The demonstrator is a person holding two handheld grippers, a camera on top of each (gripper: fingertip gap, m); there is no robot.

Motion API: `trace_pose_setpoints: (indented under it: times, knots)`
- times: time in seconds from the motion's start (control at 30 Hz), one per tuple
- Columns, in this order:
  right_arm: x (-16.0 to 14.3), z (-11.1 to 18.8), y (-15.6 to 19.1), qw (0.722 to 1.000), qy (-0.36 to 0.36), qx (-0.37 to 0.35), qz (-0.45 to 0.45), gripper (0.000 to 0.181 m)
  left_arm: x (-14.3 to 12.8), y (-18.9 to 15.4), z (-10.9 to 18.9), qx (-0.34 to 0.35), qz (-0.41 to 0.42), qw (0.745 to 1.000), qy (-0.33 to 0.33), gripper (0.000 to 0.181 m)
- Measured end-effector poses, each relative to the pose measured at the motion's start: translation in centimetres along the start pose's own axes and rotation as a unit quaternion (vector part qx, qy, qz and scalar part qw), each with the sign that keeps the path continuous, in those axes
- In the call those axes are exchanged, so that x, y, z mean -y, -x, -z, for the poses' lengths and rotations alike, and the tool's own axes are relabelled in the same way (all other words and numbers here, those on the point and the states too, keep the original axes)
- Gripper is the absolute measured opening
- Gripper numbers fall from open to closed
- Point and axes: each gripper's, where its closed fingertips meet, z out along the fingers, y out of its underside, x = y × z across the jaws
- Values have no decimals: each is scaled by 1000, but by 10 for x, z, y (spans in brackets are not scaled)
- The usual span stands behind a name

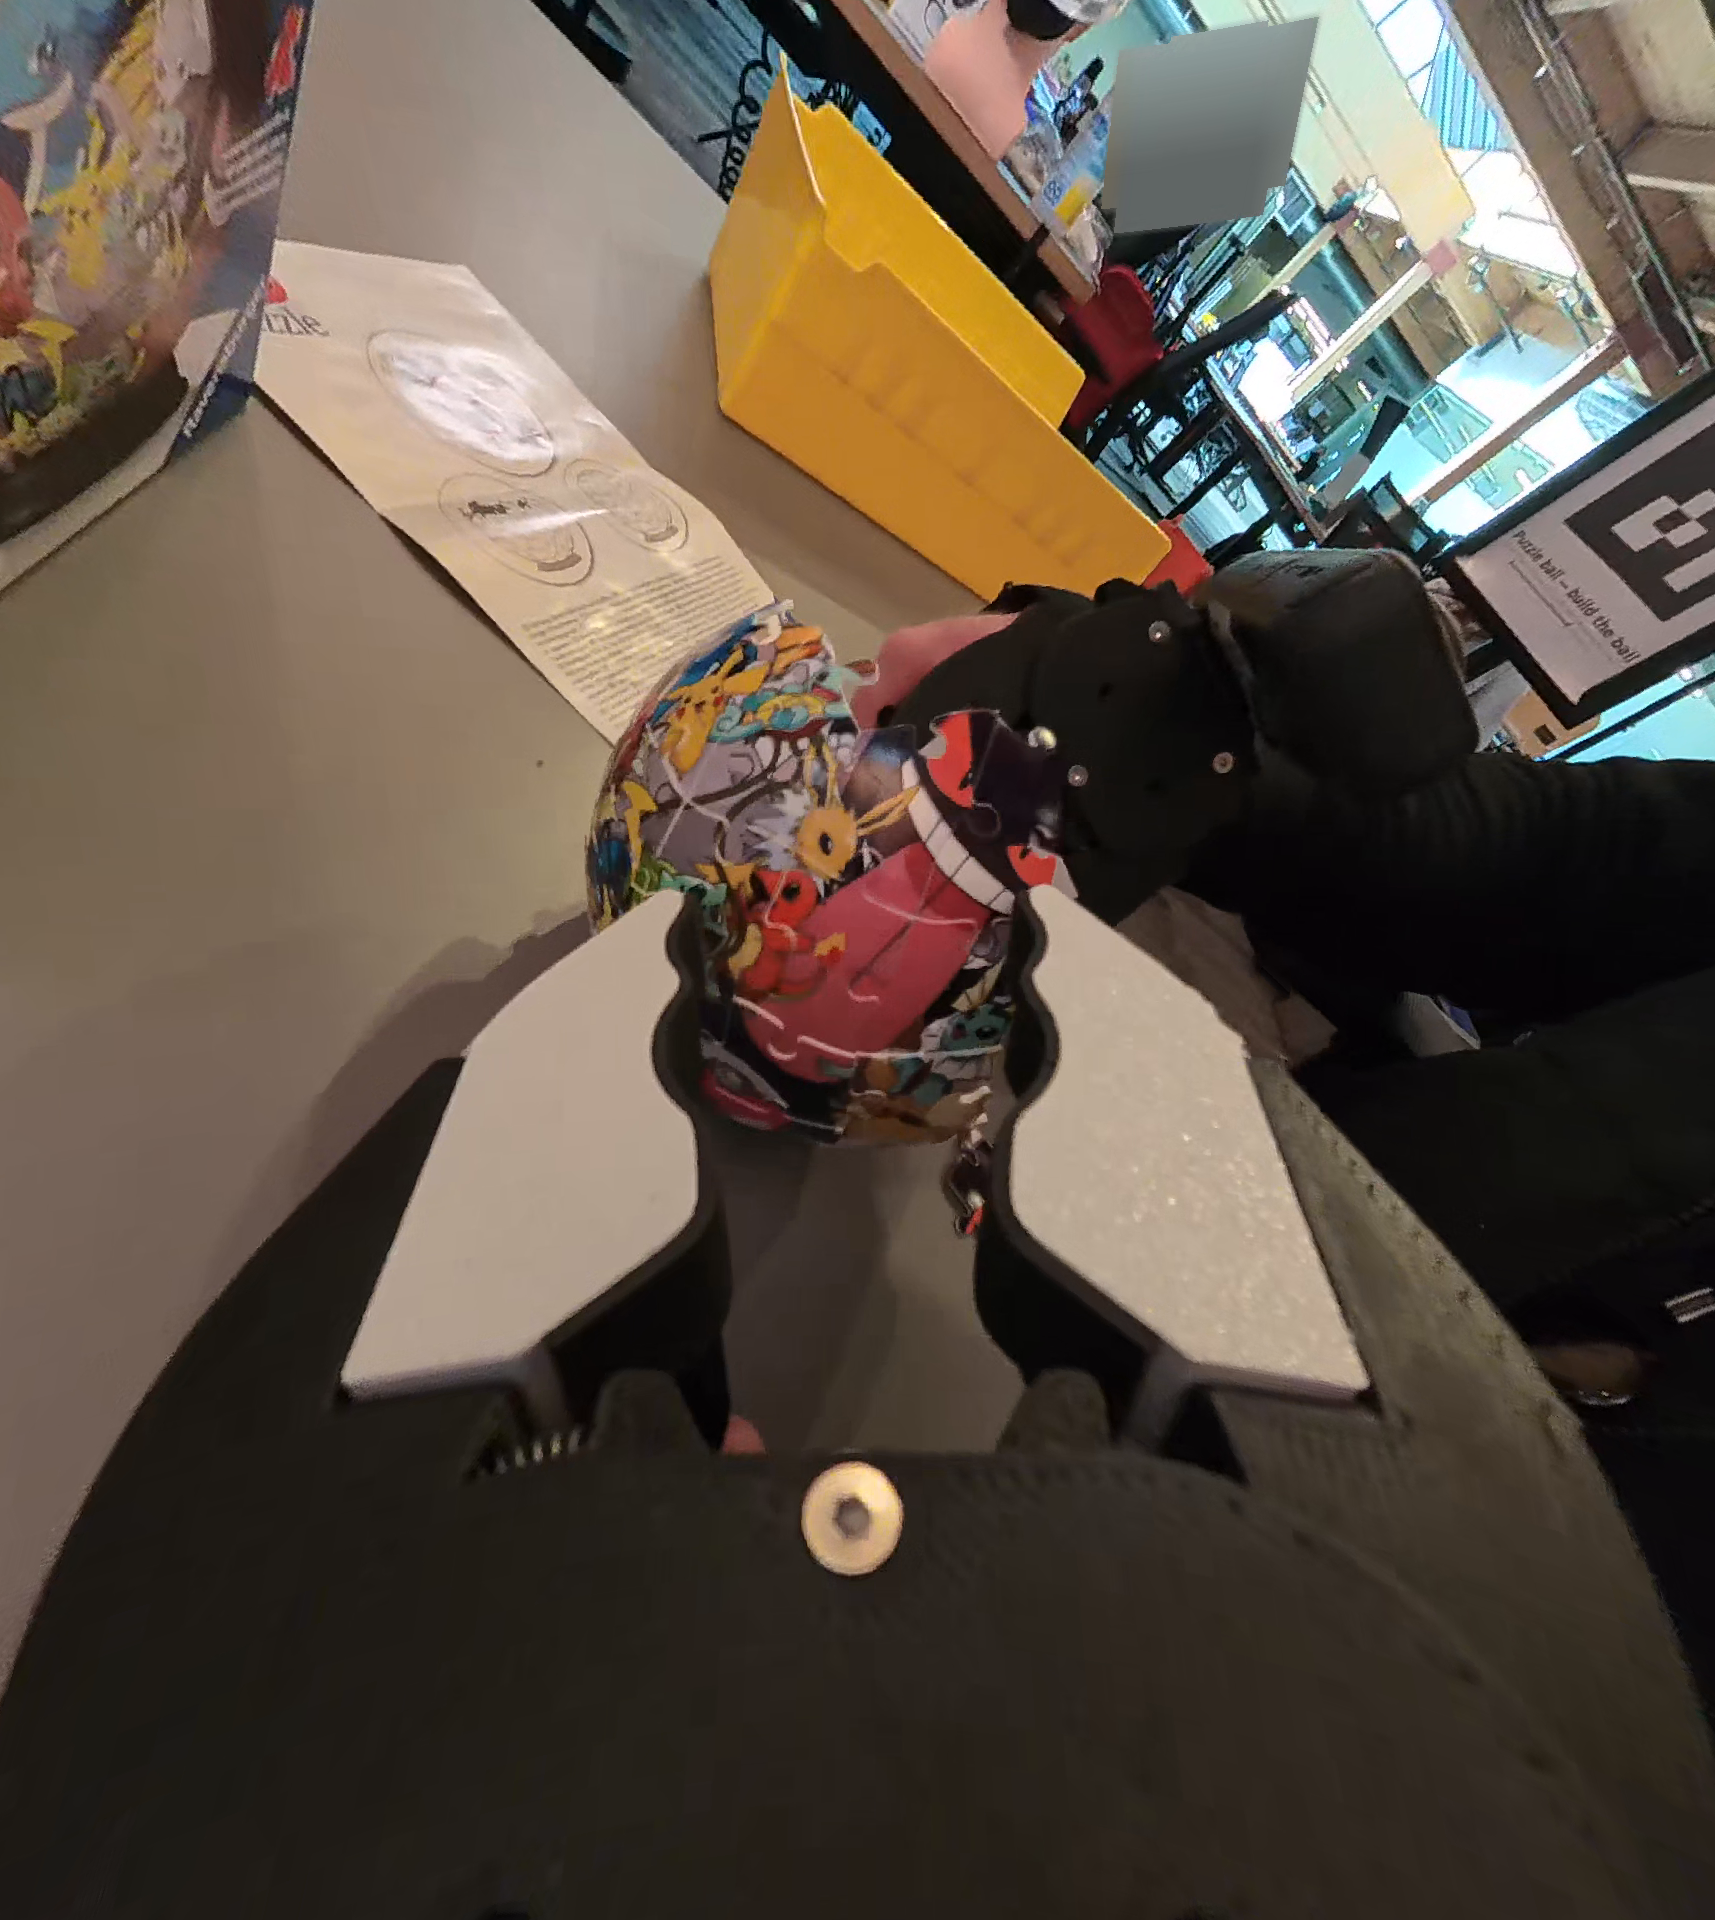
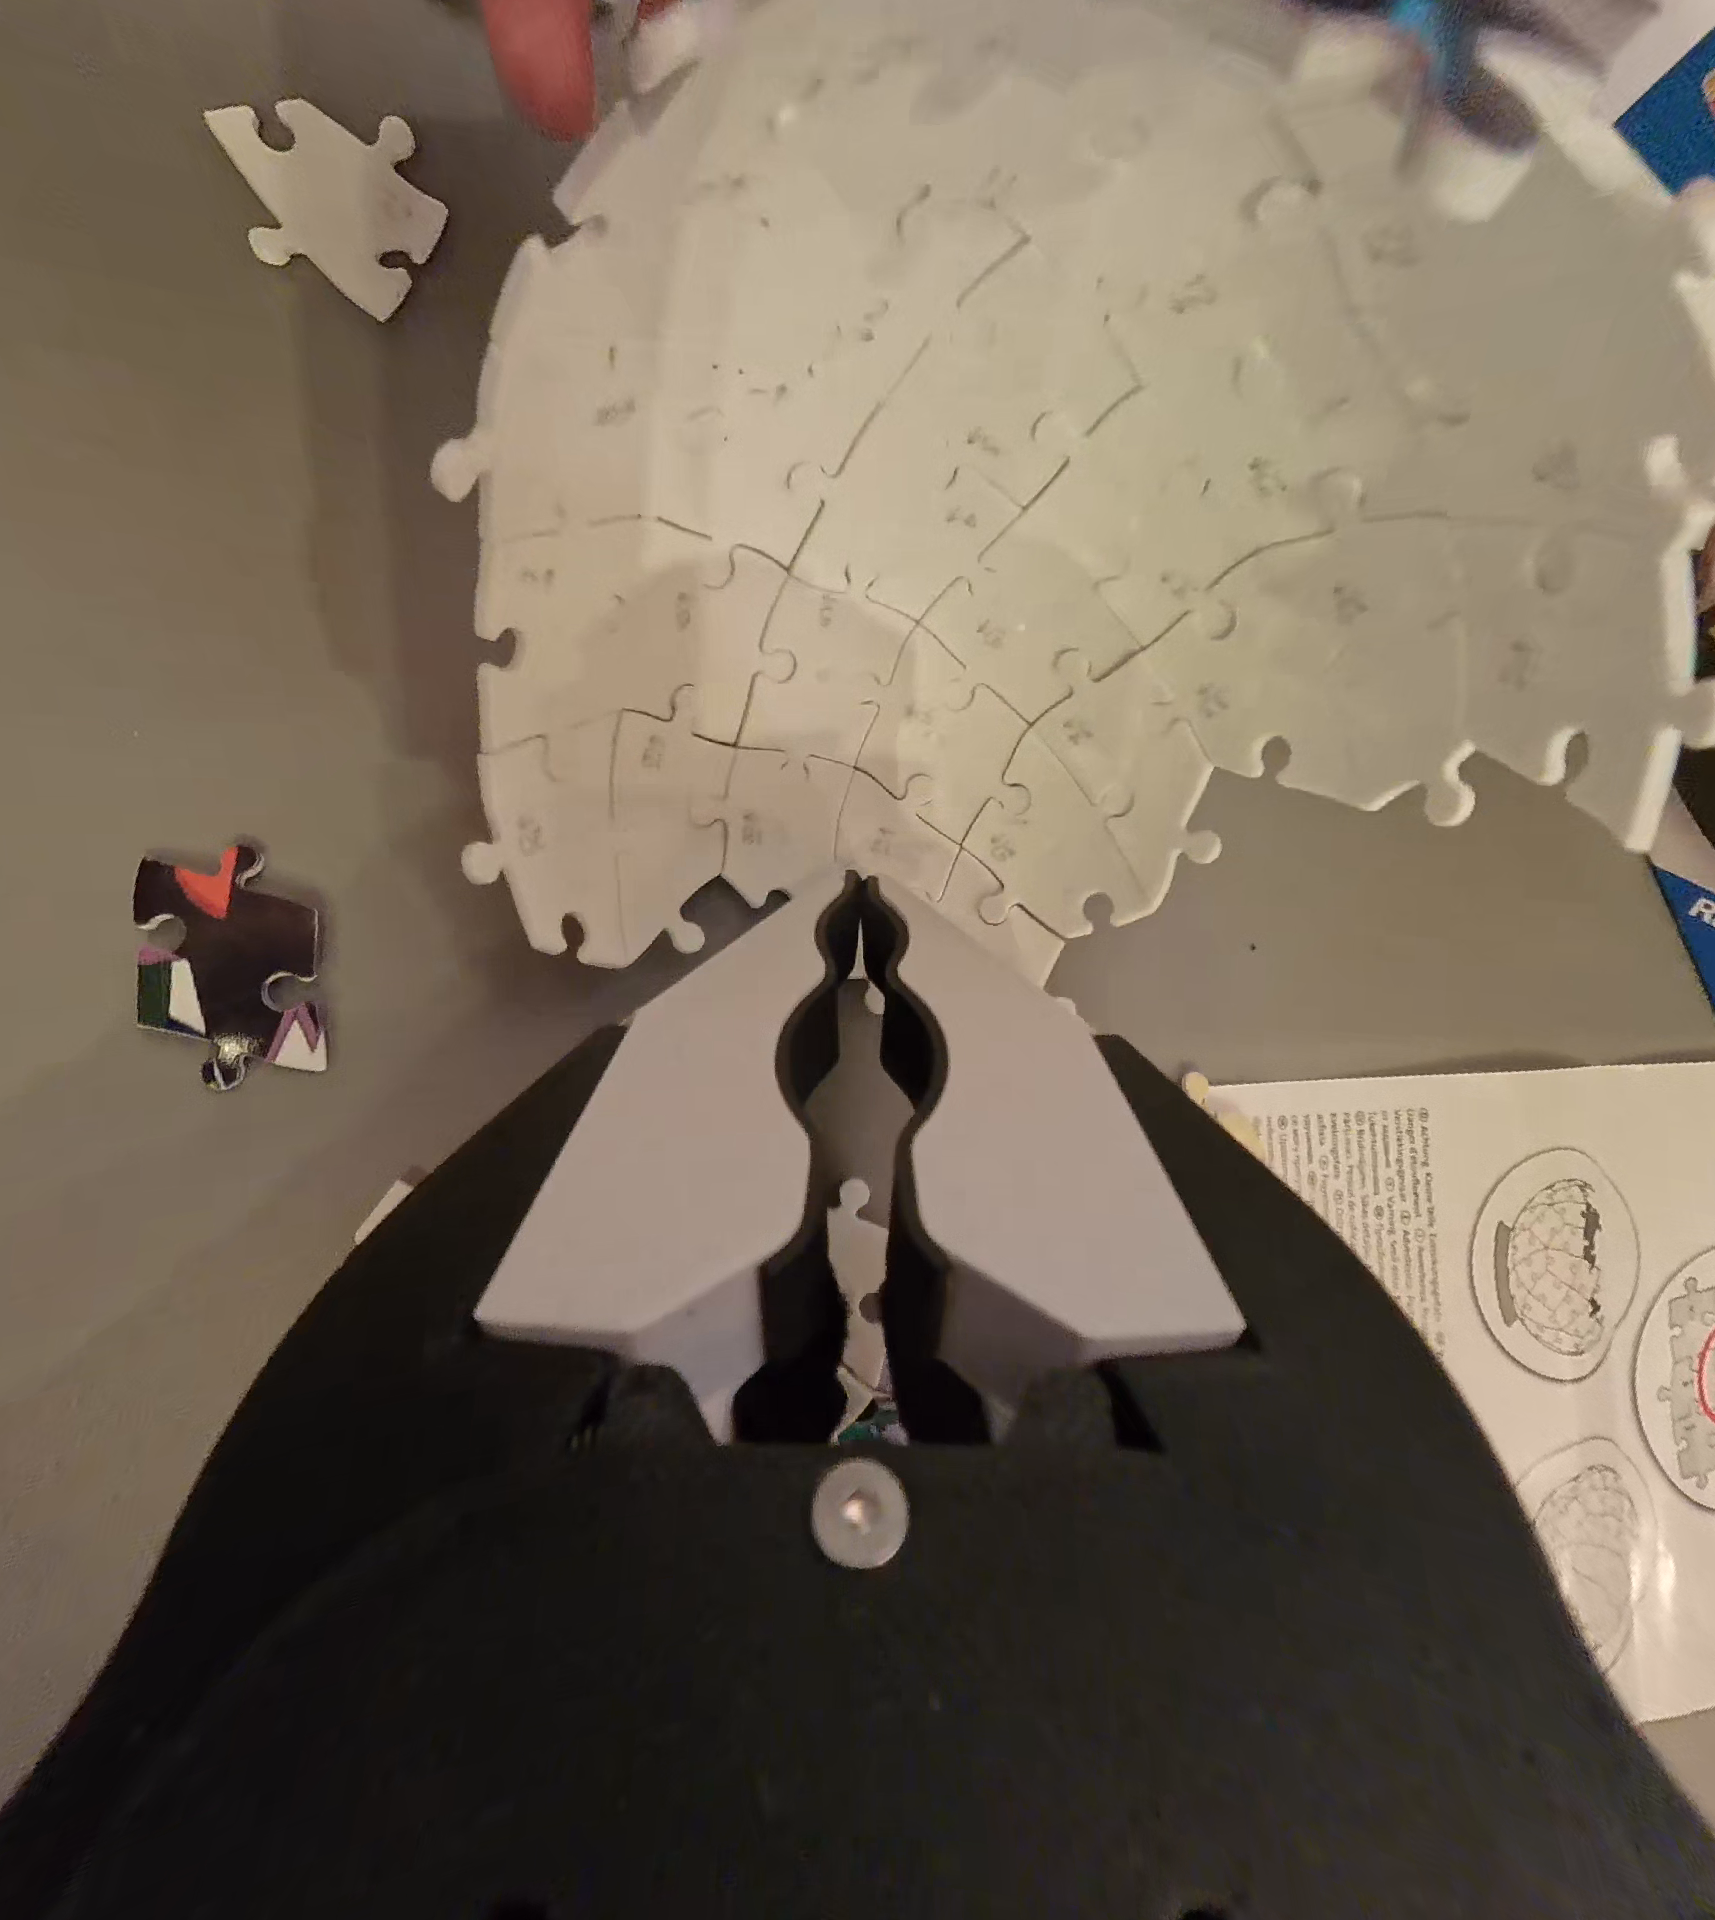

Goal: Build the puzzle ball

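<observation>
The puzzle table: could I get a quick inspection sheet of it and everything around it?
Surface: grey table, mostly bare.
Job's things: half-built ball, white inside; two loose pieces, one white-side up, one printed.
Clutter: puzzle box, instruction sheet, yellow bin.
Grippers: left gripper shut on the ball's shell; right gripper shut on a piece at the shell's edge.
Cables: nothing seen.
Surroundings: marker sign, chairs, windows.
</observation>
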Motion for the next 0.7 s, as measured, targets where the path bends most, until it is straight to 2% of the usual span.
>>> trace_pose_setpoints:
  times: [0.27, 0.47, 0.7]
  knots:
    - [3, -2, -2, 998, 21, -25, 45, 0, 0, 2, 3, -5, 10, 1000, -17, 53]
    - [3, -3, -2, 997, 3, 38, -69, 0, 2, 4, 3, -10, 13, 999, -31, 53]
    - [4, -4, -7, 993, -11, 37, -113, 0, 0, 7, 6, -7, 17, 999, -31, 53]
